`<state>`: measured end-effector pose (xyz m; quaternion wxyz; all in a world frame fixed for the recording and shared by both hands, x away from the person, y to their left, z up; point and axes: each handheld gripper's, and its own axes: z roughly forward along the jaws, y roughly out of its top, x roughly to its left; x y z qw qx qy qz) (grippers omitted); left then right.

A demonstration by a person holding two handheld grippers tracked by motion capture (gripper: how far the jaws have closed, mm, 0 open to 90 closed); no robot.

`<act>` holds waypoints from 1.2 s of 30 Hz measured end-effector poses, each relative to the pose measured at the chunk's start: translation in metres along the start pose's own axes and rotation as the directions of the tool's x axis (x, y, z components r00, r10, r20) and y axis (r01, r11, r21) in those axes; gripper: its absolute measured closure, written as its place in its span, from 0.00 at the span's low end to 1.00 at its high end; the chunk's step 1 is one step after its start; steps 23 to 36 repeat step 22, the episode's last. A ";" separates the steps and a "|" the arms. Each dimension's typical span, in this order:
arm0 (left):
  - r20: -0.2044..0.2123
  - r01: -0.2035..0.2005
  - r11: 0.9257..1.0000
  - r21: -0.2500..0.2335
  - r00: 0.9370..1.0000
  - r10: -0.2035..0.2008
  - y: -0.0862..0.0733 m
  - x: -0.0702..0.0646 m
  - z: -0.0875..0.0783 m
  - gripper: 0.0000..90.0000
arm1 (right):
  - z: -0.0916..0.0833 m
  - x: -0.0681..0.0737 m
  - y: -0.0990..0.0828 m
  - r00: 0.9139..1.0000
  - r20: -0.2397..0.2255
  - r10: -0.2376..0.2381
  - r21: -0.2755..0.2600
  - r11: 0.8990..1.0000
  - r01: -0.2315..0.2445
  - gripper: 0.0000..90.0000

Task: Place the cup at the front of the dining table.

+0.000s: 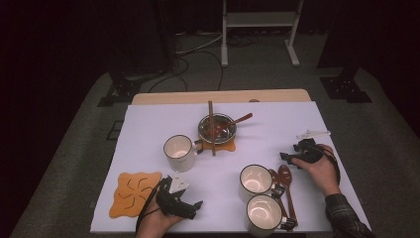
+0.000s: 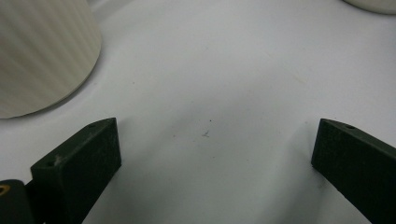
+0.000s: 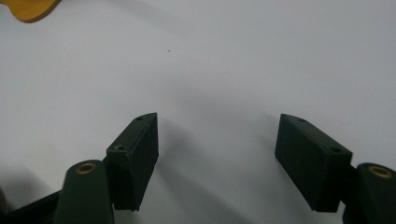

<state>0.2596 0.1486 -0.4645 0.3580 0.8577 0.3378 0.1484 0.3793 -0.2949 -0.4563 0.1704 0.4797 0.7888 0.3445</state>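
High view shows two brown spoons (image 1: 286,184) lying on the white tabletop (image 1: 148,124), just right of two white cups (image 1: 255,181). The right gripper (image 1: 288,157) sits near them, jaws spread wide with nothing between. The left gripper (image 1: 196,206) rests low near an orange mat (image 1: 132,192), jaws spread wide too, holding nothing.
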 end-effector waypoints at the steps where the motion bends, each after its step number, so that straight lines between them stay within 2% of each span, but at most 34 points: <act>1: 0.000 0.000 1.000 0.000 1.000 0.000 0.000 0.000 0.000 0.00 | 0.000 0.000 0.000 1.000 -0.001 0.001 -0.002 1.000 -0.001 0.32; 7: 0.000 0.000 1.000 0.000 1.000 0.000 0.000 0.000 0.000 0.00 | 0.001 0.001 -0.002 1.000 0.002 -0.009 -0.010 1.000 0.009 0.29; 12: 0.000 0.003 1.000 -0.003 1.000 -0.003 0.000 0.000 0.000 0.00 | 0.003 0.006 -0.005 0.999 0.032 -0.039 -0.025 0.999 0.040 0.28; 15: 0.000 0.001 1.000 -0.003 1.000 -0.001 0.000 0.000 0.000 0.00 | 0.003 0.006 -0.007 0.999 0.034 -0.039 -0.040 0.998 0.040 0.28; 36: 0.000 0.001 1.000 -0.002 1.000 -0.001 0.000 0.000 0.000 0.00 | 0.003 0.007 -0.007 0.998 0.037 -0.041 -0.040 0.998 0.043 0.28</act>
